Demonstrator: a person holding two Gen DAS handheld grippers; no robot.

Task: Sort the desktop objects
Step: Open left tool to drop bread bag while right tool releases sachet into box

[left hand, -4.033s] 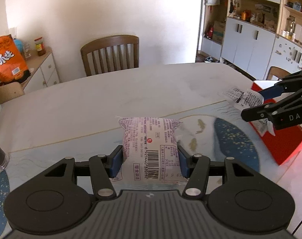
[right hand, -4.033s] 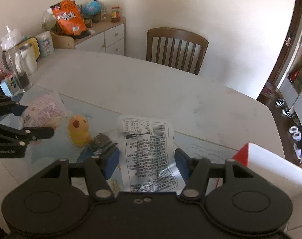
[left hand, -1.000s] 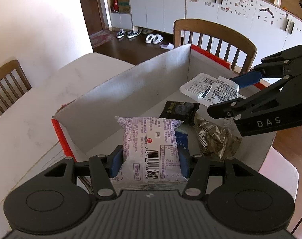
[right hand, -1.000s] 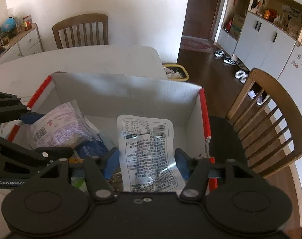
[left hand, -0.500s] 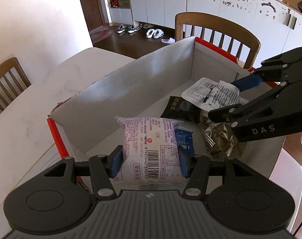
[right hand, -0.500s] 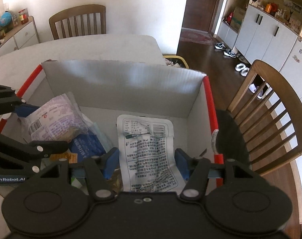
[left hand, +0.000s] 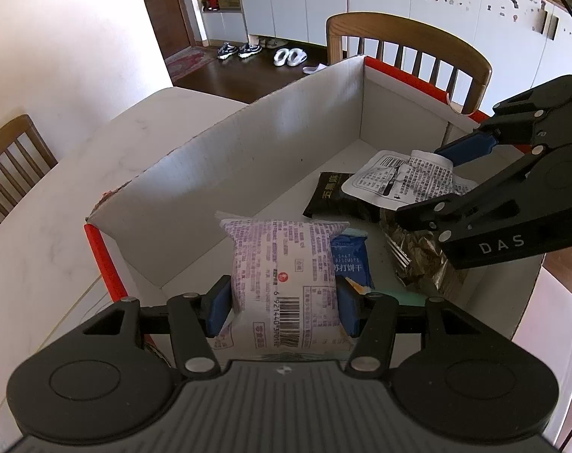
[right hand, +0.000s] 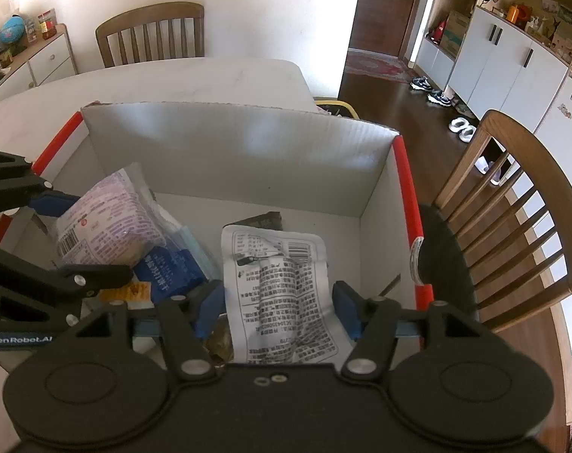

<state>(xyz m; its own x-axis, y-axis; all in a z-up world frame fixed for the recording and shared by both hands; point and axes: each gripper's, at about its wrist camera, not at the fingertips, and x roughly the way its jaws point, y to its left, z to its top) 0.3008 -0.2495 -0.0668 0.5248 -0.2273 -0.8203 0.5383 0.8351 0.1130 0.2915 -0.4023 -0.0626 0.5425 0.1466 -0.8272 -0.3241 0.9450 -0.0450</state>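
My left gripper is shut on a purple-printed snack packet and holds it over the near end of a white cardboard box with red edges. My right gripper is shut on a white printed sachet and holds it inside the same box. From the left wrist view the right gripper and its sachet hang over the box's right side. From the right wrist view the left gripper and the purple packet are at the left.
In the box lie a black packet, a blue biscuit packet and a crinkled foil packet. The box sits at the end of a white table. Wooden chairs stand beside the table.
Both grippers have sunk lower into the box with their packets still held. Four seconds ago both were over the table mat, away from the box.
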